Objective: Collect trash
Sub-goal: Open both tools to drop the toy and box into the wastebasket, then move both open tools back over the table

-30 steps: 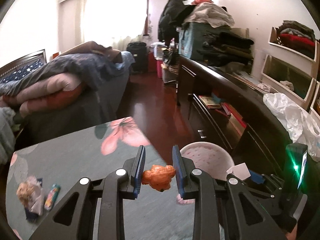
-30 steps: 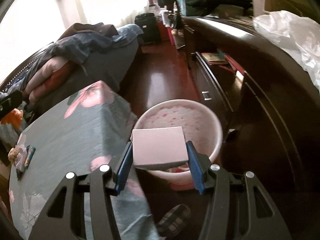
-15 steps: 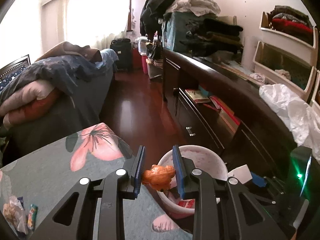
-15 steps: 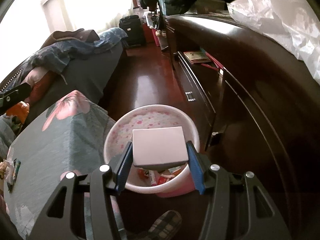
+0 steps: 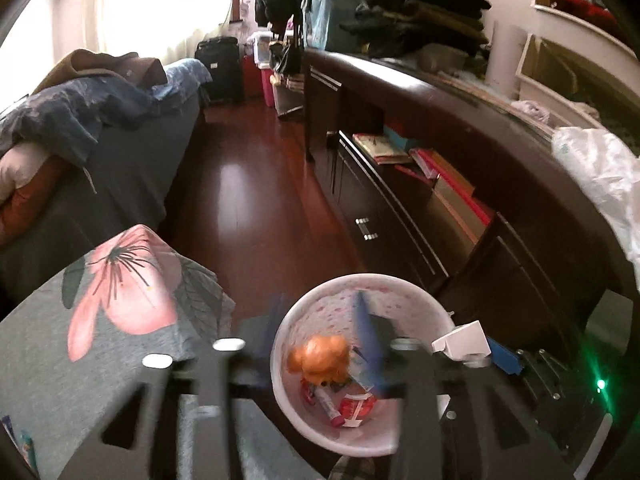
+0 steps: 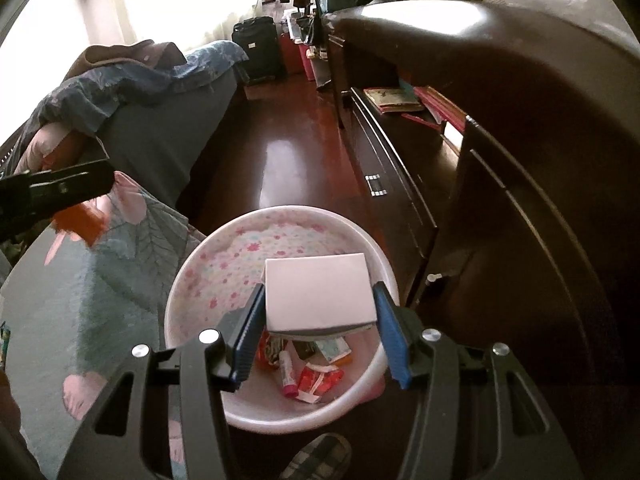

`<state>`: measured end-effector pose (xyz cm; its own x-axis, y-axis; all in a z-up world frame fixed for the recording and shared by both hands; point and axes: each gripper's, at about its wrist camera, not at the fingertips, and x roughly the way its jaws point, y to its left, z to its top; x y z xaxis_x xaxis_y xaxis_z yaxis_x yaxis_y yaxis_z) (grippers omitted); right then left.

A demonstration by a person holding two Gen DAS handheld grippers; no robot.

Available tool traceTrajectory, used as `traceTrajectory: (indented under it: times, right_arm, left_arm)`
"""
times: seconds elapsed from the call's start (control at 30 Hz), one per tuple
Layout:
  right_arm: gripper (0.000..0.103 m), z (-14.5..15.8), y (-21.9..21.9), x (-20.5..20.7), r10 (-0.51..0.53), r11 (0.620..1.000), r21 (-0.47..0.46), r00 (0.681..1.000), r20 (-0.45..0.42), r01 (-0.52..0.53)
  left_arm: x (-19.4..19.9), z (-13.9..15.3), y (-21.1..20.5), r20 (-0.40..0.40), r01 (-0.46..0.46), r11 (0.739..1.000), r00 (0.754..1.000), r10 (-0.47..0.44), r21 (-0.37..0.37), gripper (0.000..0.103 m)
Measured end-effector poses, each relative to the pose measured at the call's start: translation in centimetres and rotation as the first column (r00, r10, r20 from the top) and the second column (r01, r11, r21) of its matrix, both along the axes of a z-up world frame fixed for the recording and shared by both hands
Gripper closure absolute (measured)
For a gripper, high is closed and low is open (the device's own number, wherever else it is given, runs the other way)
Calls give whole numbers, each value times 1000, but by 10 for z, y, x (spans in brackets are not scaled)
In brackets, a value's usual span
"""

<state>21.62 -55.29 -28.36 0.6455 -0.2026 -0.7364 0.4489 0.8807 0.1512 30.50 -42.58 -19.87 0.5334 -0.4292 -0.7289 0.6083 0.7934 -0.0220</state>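
Observation:
A pink-flowered white bin [image 5: 404, 292] [image 6: 248, 240] stands on the floor beside the cloth-covered table [image 5: 60, 344] and holds several wrappers. My left gripper [image 5: 316, 336] is blurred above the bin's left rim with its jaws spread wide; an orange crumpled piece [image 5: 320, 358] sits between them, touching neither, over the bin. It also shows as an orange blur [image 6: 80, 220] in the right wrist view. My right gripper [image 6: 318, 320] is shut on a white box [image 6: 318, 292] [image 5: 462, 338] held over the bin.
A dark wooden cabinet [image 5: 480, 184] runs along the right with books on a shelf. A bed with bedding [image 5: 80, 120] stands at left. More wrappers [image 5: 16, 440] lie at the table's left edge. A slipper [image 6: 320, 460] is below the bin.
Both grippers moved from the table side to above the bin. The left jaws spread apart and the orange piece is no longer pinched. The right gripper kept hold of the white box.

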Motion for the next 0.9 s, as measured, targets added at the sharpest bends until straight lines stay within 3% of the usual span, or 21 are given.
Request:
traceTrajectory:
  times: [0.07,0.13,0.5,0.9]
  right_arm:
    - [43,-6,-3,5,3,1000,10,1000,-1,-3]
    - [32,-12,-6,9,-3,1000,16,1000,-2,3]
    - [30,-13,-5,4,-7,1000,29,1000,-14,7]
    - [22,51,44,-30,22,1000,-22,998,57,-21]
  left_arm:
    - [5,-3,-1,9,-27,1000,1000,27,-10,29]
    - [9,-4,-2,14,-44,999,999,45,-12,28]
    - [5,8,15,21,-81,996,996,82,-35,21]
    - [-38,47,73,52,-111,991,992,115,-72,18]
